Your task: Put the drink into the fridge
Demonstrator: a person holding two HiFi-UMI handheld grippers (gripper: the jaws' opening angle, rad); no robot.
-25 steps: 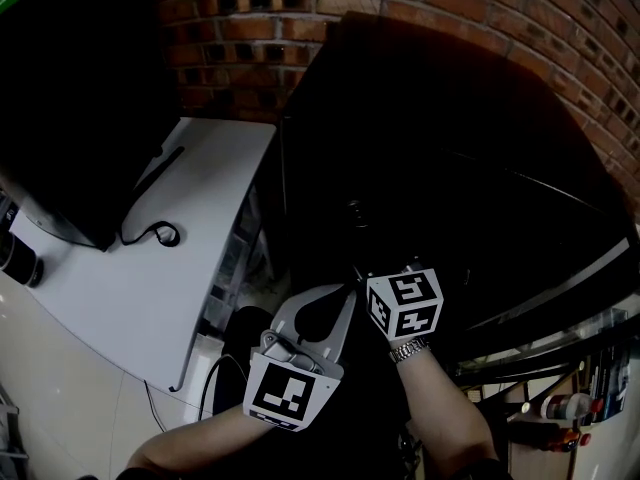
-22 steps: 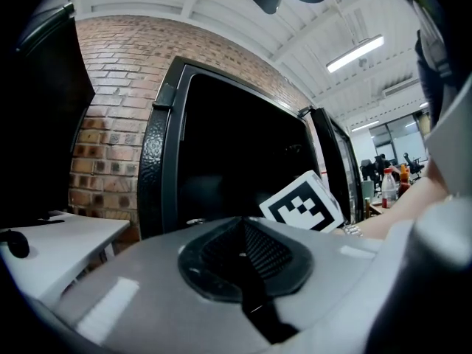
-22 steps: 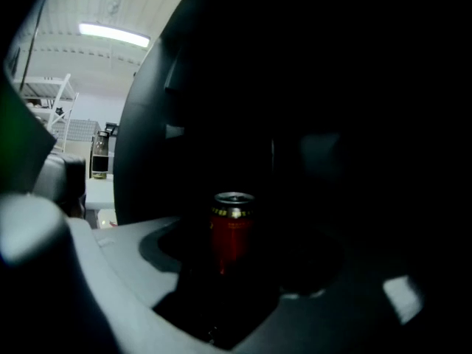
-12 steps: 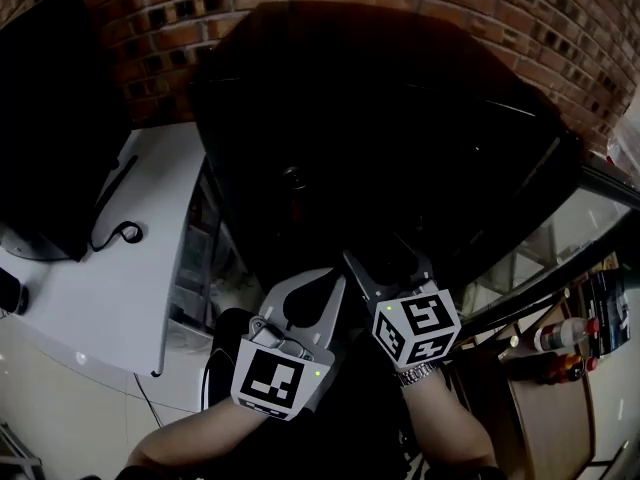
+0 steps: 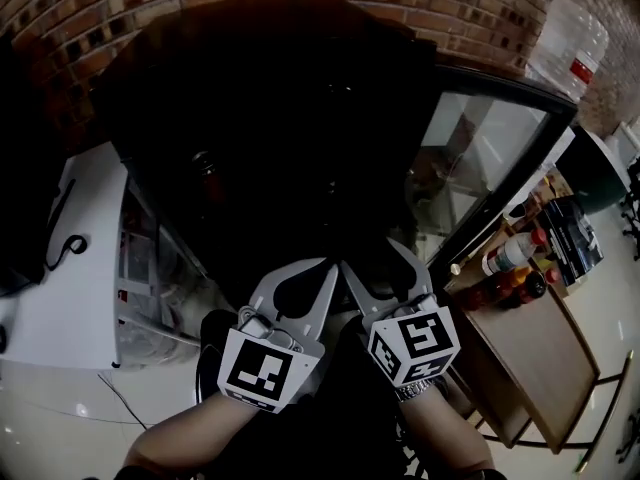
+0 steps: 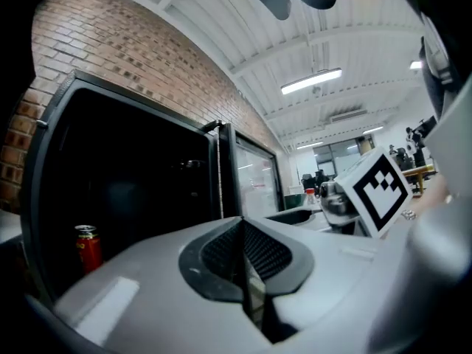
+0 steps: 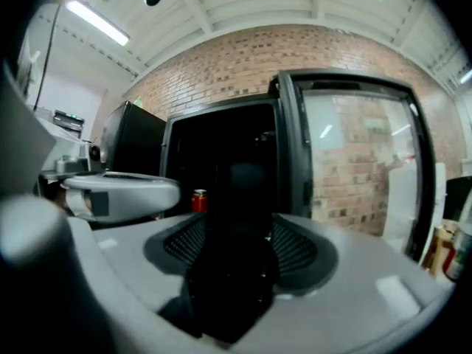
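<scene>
Our left gripper [image 6: 242, 223] is pressed together; our right gripper [image 7: 236, 227] is closing on nothing we can see. The bottles [image 5: 510, 258] stand upright on the table [image 5: 540, 348] to our right, nearest the right gripper. A red can [image 6: 87, 248] stands in the open fridge [image 6: 44, 168] ahead.

Glass door [image 5: 490, 158] now shows fuller, view panned R.

I find the head view dim: the fridge [image 5: 280, 138] interior reads near black, with detail lost. In both gripper views the light comes from ceiling strip lights [image 6: 311, 81]. The glass door [image 7: 361, 168] carries pale reflections. Fisheye distortion bends all edges and the corners darken. The foreground nearest each lens is soft.
</scene>
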